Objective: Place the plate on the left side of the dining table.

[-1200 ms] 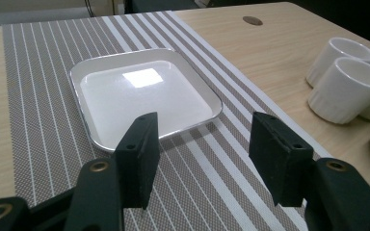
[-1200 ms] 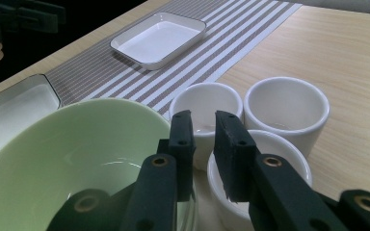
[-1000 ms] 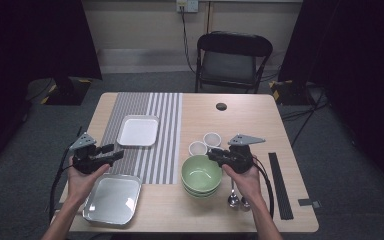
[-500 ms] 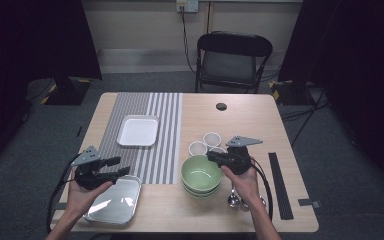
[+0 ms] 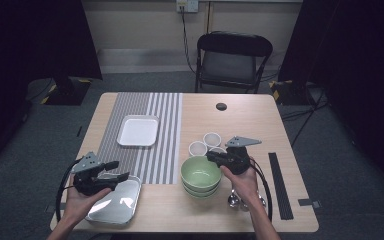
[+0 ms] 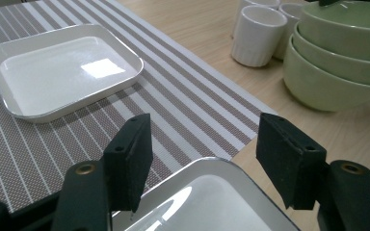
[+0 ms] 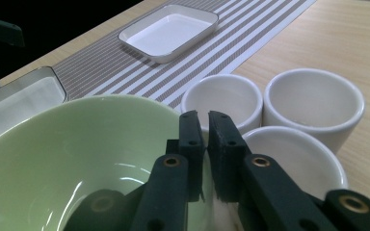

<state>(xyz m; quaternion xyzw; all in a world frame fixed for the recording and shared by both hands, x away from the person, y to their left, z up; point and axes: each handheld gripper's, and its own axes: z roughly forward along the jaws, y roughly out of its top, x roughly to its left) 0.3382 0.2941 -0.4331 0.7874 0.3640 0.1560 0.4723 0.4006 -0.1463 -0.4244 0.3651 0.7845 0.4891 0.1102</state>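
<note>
The right gripper is clamped on the rim of the top green bowl, its jaws nearly together with the thin wall pinched between them; the right gripper view shows the pads on the rim at lower centre. The bowl sits on a stack of like bowls at lower centre of the high view, touching nothing else, with three white cups just beyond it. The left gripper hangs over the near tray at lower left, jaws standing wide and just been opening, with nothing pressed between them. A second tray lies on the striped mat at upper left.

The step in hand looks like lifting the top bowl off the stack. Next, the right hand likely needs a straight upward pull, keeping the bowl level so the one beneath does not drag along.
</note>
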